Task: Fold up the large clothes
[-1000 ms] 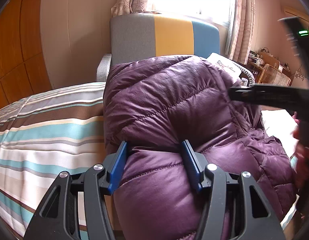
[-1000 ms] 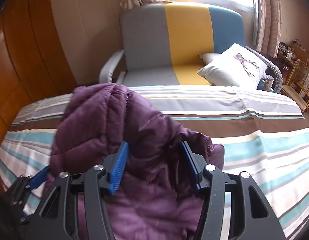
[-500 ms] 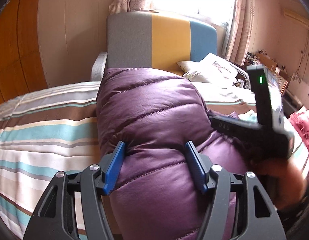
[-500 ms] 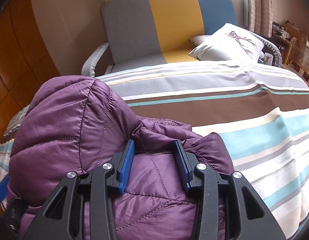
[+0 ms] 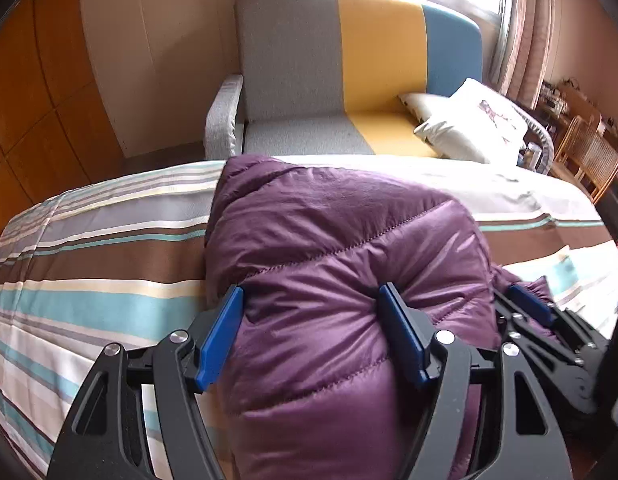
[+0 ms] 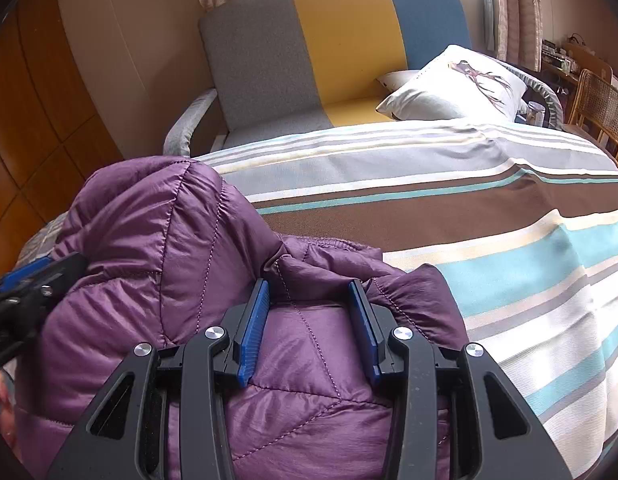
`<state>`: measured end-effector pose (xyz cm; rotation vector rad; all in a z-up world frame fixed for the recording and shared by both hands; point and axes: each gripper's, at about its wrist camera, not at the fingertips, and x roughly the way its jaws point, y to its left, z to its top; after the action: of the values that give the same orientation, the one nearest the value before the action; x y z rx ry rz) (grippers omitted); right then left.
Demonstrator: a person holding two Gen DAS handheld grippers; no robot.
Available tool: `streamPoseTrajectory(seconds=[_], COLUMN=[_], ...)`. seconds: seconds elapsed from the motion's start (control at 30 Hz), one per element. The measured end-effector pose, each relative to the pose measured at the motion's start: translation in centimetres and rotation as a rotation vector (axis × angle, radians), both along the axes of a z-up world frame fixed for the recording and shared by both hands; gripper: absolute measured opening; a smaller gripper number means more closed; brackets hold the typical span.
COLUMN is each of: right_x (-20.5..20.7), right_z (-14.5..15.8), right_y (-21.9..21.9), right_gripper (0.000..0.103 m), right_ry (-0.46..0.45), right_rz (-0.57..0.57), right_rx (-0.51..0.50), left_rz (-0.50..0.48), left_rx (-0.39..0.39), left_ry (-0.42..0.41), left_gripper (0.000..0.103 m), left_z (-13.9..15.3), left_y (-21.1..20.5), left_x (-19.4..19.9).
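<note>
A purple quilted puffer jacket [image 5: 349, 280] lies bunched on the striped bedspread [image 5: 89, 280], its shiny fabric stitched into fat padded panels that bulge between the seams. The left gripper [image 5: 311, 332] holds a thick roll of it, blue pads set fairly wide with the padding swelling up between them and pressing both inner faces. From the left wrist view the jacket fills the middle and runs down to 6 o'clock, and the right gripper [image 5: 525, 308] shows at 4 o'clock, against the garment's edge. In the right wrist view the right gripper [image 6: 309, 330] is closed to a narrower gap on a flatter fold of the jacket [image 6: 169, 248], with a crumpled elastic-edged hem or cuff just beyond its tips; the bulk of the jacket mounds up toward 9 o'clock, where the left gripper [image 6: 29, 276] pokes in. Beyond the bed, at 12 o'clock, stands a grey, yellow and blue armchair [image 6: 329, 48] with a white cushion [image 6: 461, 84] at about 1 o'clock.
</note>
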<state>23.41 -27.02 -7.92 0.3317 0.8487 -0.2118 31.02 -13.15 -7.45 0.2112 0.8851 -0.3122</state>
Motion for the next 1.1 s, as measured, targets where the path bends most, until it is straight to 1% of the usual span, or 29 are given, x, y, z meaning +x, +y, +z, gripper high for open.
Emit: streamPoseTrajectory(seconds=[0.03, 0.07, 0.13, 0.23, 0.37, 0.47, 0.57, 0.63, 0.73, 0.8, 0.9, 1.0, 1.1], right_x=[0.1, 0.3, 0.5, 0.8, 0.7, 0.6, 0.6, -0.1, -3.0, -4.8, -7.2, -7.9, -7.1], right_z=[-0.1, -0.2, -0.3, -0.4, -0.3, -0.1, 0.6, 1.6, 3.6, 4.5, 5.3, 4.8, 3.0], right_y=[0.0, -0.1, -0.1, 0.2, 0.6, 0.7, 0.7, 0.5, 0.3, 0.8, 1.6, 2.2, 2.1], right_gripper=[0.041, 0.041, 0.041, 0.041, 0.041, 0.041, 0.041, 0.041, 0.041, 0.041, 0.041, 0.041, 0.041], right_ry=[0.005, 0.011, 0.021, 0.022, 0.019, 0.015, 0.020, 0.000, -0.059, -0.074, -0.089, -0.059, -0.008], right_rz=[0.001, 0.002, 0.002, 0.001, 0.001, 0.006, 0.043, 0.059, 0.064, 0.081, 0.098, 0.109, 0.107], right_rx=[-0.002, -0.006, -0.014, -0.028, -0.045, -0.044, -0.046, -0.036, 0.009, 0.008, 0.010, -0.019, -0.032], left_rz=[0.007, 0.014, 0.031, 0.047, 0.050, 0.050, 0.048, 0.040, 0.017, 0.013, 0.005, 0.011, 0.020], left_rx=[0.013, 0.010, -0.012, -0.033, -0.035, -0.023, -0.002, 0.010, 0.011, -0.021, -0.062, -0.069, -0.098], left_ry=[-0.003, 0.003, 0.006, -0.004, -0.014, -0.026, -0.059, -0.079, -0.118, -0.127, -0.124, -0.125, -0.083], left_gripper=[0.070, 0.070, 0.070, 0.070, 0.070, 0.070, 0.071, 0.071, 0.071, 0.074, 0.075, 0.079, 0.080], left_z=[-0.5, -1.1, -2.1, -2.8, -3.0, -2.8, -2.3, -1.8, -0.5, 0.3, 0.7, 0.3, -0.8], left_y=[-0.1, -0.1, 0.1, 0.5, 0.7, 0.8, 0.9, 1.1, 1.6, 2.2, 3.2, 4.0, 4.3], left_x=[0.2, 0.4, 0.6, 0.5, -0.2, -0.7, -1.6, -2.6, -4.8, -6.5, -9.1, -10.6, -10.3])
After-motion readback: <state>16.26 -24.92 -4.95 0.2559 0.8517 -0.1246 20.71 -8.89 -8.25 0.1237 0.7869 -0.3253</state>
